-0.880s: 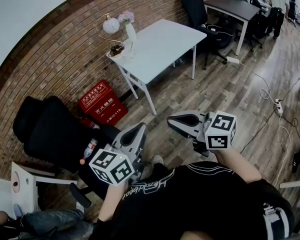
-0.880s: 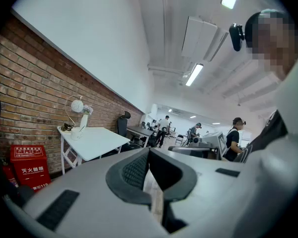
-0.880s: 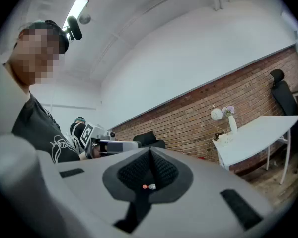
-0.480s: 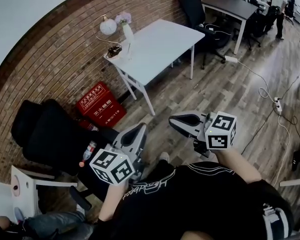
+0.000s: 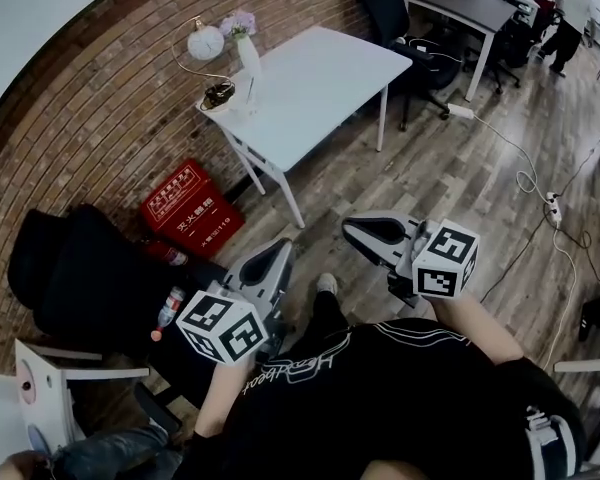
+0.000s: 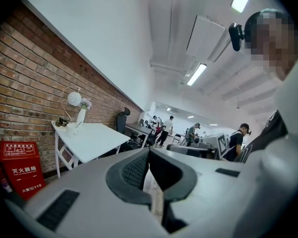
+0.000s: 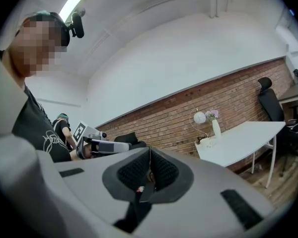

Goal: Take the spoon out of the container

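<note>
A white table (image 5: 325, 83) stands by the brick wall, well ahead of both grippers. At its far corner sit a small white container (image 6: 71, 129), a vase with flowers (image 5: 248, 56) and a round lamp (image 5: 206, 41); the same container (image 7: 208, 142) shows small in the right gripper view. No spoon can be made out at this distance. My left gripper (image 5: 272, 264) is held in front of the person's body, shut, with nothing between its pads. My right gripper (image 5: 364, 234) is held beside it, also shut and empty. Both are far from the table.
A red box (image 5: 192, 208) stands against the wall left of the table. A black office chair (image 5: 80, 278) and a bottle (image 5: 167, 308) are at the left. A dark desk (image 5: 465, 6), cables with a power strip (image 5: 555, 208) and people (image 5: 578, 8) are at the right.
The head view has shifted slightly, and the table now sits a bit nearer. A shoe shows between the grippers. Both grippers keep their pose and stay shut.
</note>
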Demonstrator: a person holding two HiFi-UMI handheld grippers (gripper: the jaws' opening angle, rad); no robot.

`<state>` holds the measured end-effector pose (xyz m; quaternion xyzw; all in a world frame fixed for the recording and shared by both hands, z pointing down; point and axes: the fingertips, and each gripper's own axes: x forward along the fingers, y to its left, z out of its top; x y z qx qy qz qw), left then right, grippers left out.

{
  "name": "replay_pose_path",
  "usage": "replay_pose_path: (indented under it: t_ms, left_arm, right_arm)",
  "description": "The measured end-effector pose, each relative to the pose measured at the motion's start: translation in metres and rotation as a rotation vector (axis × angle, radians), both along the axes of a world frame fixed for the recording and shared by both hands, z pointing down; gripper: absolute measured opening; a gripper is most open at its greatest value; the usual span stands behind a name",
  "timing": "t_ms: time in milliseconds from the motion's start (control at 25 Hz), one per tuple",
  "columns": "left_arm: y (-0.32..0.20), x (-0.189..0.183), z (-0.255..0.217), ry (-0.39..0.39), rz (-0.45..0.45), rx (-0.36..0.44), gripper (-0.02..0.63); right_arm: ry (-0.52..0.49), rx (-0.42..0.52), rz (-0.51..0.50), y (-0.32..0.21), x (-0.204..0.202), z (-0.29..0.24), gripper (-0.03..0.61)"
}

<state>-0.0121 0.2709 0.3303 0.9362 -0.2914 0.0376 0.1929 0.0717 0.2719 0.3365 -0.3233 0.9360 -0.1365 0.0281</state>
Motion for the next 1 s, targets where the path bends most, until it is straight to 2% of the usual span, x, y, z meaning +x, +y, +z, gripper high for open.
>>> replay_pose_path:
  t_ms: [240,720,1000]
  left_arm:
    - [-0.076,0.001,0.007,-0.005,0.010,-0.022,0.005]
    - [-0.287,-0.021,0.007,-0.001,0.002,-0.074,0.005]
    - [-0.360,-0.035,0.006,0.022,-0.008,-0.085,0.005]
  right_arm:
    - [-0.027,-0.027,0.014,-0.077,0.004,0.005,-0.003]
    - [-0.046,-0.077,0.032,-0.286,-0.006,-0.002,-0.003]
    - [-0.042,-0.078,0.035,-0.356,-0.015,-0.003,-0.002]
